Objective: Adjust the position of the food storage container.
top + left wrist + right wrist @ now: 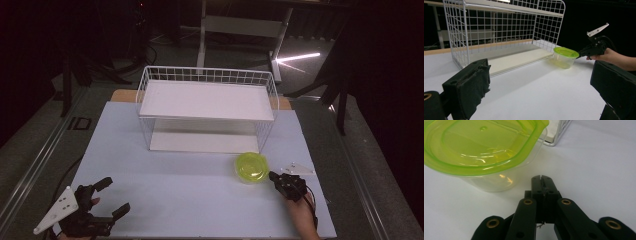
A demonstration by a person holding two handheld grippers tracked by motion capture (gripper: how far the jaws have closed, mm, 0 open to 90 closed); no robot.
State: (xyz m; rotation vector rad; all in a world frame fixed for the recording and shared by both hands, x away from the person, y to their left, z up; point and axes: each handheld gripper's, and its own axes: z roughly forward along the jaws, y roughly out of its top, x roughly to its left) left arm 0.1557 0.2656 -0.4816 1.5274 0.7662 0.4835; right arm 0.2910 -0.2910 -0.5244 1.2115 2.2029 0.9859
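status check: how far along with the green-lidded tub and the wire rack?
Early, judging by the layout. Done: nothing placed; both rack shelves look bare. In hand: the lidded tub sits on the table in front of the rack's right end, with the right gripper shut, empty, tip right beside it. The left gripper is open near the table's front left. Left, probably: grasp the tub and move it, perhaps to the rack.

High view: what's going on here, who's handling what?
A person at a white table holds a gripper in each hand. The right gripper has its jaws shut, tips just beside the lidded green container, not gripping it. The container stands on the table in front of the white wire rack, near its right end. The left gripper waits at the near left corner, jaws wide open and holding nothing.
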